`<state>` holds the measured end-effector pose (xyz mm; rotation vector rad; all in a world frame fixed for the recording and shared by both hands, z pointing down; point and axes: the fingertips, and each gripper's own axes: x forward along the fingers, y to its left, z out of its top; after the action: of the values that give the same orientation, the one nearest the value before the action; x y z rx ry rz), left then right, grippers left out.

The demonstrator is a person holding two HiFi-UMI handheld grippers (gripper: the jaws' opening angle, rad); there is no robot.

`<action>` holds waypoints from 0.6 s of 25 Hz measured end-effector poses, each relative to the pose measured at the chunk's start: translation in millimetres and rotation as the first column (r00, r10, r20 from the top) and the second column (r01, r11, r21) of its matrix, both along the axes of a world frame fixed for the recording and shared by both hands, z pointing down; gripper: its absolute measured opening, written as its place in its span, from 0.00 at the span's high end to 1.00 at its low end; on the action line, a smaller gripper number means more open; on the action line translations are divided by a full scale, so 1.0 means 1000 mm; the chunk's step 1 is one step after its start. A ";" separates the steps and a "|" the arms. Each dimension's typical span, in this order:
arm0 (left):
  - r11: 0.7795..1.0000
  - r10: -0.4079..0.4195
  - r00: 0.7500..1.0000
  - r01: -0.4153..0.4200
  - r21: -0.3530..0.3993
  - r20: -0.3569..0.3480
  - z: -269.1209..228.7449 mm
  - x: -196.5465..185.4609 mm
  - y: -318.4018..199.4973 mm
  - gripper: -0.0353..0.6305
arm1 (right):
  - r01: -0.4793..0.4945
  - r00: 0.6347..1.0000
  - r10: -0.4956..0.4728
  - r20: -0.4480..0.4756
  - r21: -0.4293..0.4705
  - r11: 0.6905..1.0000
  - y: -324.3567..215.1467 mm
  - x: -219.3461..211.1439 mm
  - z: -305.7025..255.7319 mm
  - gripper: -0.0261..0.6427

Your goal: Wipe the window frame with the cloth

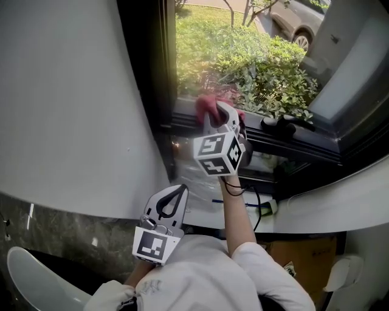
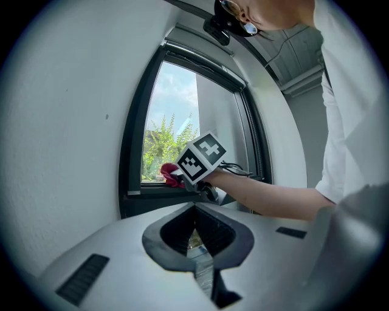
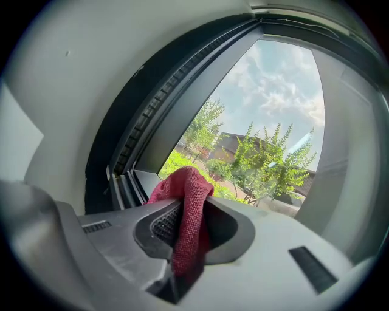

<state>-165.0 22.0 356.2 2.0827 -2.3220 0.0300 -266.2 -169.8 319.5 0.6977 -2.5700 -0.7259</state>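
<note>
White sleeve [image 1: 270, 270], grey-white right hand-held gripper [image 1: 219, 116]

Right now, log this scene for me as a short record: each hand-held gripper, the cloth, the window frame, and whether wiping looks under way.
right hand-held gripper: shut on the red cloth, extended to the window
left hand-held gripper: shut, empty, low and close to the body
cloth position: at the lower rail of the window frame, toward its left corner
contact: cloth seems to touch the rail, not certain
outside: green shrubs, parked car
</note>
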 end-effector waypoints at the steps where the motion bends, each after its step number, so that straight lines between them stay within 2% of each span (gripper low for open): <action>1: 1.000 0.001 1.000 -0.001 -0.001 -0.001 0.000 0.000 0.000 0.93 | -0.006 1.000 0.006 0.002 -0.001 1.000 -0.002 0.002 0.000 0.86; 15: 1.000 0.029 1.000 -0.029 -0.001 0.004 0.000 0.012 -0.003 0.93 | -0.068 0.997 0.069 0.035 -0.040 0.997 -0.029 0.038 0.000 0.86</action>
<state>-153.2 19.0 356.4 2.1177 -2.2932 0.0354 -227.9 -198.7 319.6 0.7895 -2.5715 -0.6461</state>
